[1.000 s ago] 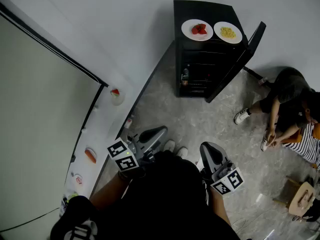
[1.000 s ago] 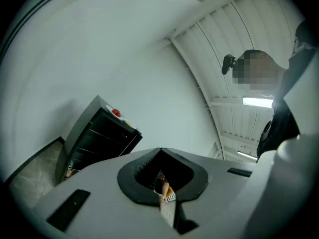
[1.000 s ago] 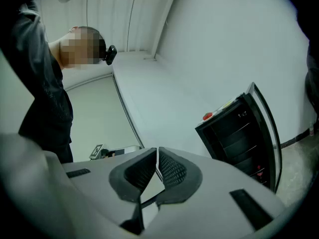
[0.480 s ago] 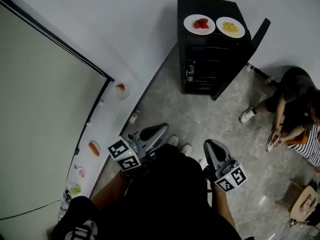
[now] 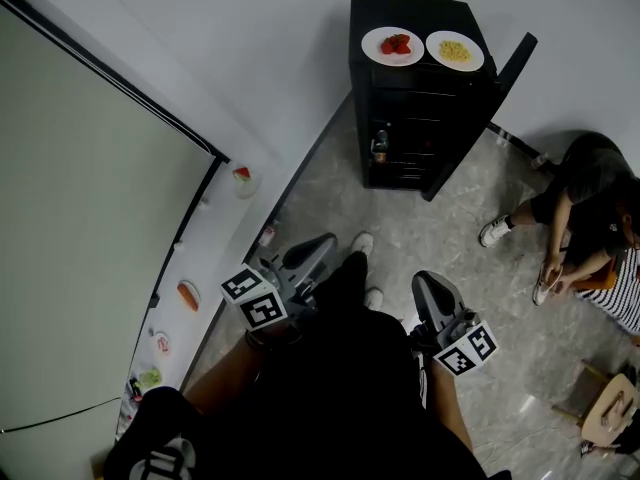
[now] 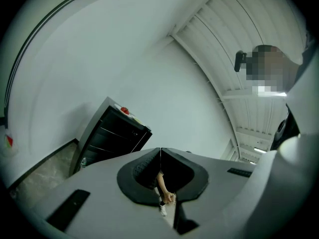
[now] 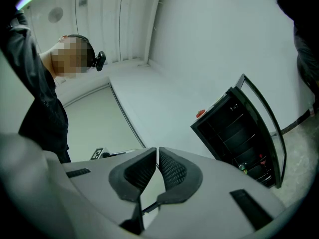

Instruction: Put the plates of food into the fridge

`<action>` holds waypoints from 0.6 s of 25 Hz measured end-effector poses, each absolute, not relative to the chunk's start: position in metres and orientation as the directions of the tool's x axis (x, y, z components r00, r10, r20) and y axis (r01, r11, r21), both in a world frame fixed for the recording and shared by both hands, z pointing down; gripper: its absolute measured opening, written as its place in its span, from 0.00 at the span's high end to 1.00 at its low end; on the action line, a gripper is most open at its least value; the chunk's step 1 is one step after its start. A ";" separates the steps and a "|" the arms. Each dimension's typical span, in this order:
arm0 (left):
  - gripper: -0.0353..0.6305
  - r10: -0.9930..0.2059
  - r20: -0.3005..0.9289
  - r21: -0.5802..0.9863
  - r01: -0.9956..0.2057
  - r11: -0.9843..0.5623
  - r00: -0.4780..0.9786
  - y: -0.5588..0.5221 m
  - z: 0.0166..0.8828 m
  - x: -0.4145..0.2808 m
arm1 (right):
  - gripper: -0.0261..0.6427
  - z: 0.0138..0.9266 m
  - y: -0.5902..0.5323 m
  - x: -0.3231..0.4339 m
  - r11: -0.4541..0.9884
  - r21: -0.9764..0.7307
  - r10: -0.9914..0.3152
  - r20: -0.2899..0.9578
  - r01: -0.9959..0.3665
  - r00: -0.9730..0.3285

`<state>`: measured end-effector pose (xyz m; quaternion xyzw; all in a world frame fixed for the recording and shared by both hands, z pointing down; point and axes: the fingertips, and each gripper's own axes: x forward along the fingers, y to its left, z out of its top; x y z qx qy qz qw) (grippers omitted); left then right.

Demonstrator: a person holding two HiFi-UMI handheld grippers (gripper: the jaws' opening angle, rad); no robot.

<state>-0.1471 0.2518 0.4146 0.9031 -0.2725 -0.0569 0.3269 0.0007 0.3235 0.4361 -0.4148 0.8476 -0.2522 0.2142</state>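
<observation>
Nearest to me, both tools are held low in front of the body over the grey floor [image 5: 400,243]. The left gripper [image 5: 320,247] has its jaws pressed together with nothing between them; the right gripper [image 5: 427,282] also has its jaws closed and empty, so nothing is carried yet.

To the left runs a white tabletop [image 5: 215,233] with a few small food items on it, too small to name; I take them to be outside this job.

Farther on, against the wall, stands the black fridge [image 5: 405,108] with its door [image 5: 487,108] swung wide to the right; the shelves inside look dark and mostly bare, with a bottle [image 5: 380,148] low on the left side. A person [image 5: 580,203] sits on the floor well to the right of the door.

On the fridge's top lie the two white round plates, just beside each other. The red-food plate [image 5: 392,45] is on the left and the yellow-food plate [image 5: 454,51] on the right; each holds a small heap at its centre, and I cannot tell what the food is.

I judge this to be the approach, with no plate taken. The next move calls for closing on the fridge, opening one pair of jaws, gripping a rim, keeping the plate level so the heap does not slide, and lowering it onto a free shelf without knocking the door.
</observation>
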 end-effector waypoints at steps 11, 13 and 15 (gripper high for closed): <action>0.91 -0.546 0.098 0.640 -0.473 -0.606 0.832 0.220 0.431 -0.137 | 0.91 0.451 0.305 0.025 0.479 -0.637 -0.833 -0.113 -0.605 -0.541; 0.91 -0.545 0.099 0.631 -0.476 -0.612 0.832 0.210 0.433 -0.135 | 0.91 0.456 0.298 0.028 0.468 -0.642 -0.837 -0.102 -0.607 -0.538; 0.91 -0.544 0.101 0.621 -0.480 -0.620 0.833 0.201 0.434 -0.134 | 0.91 0.459 0.289 0.028 0.461 -0.645 -0.838 -0.090 -0.609 -0.538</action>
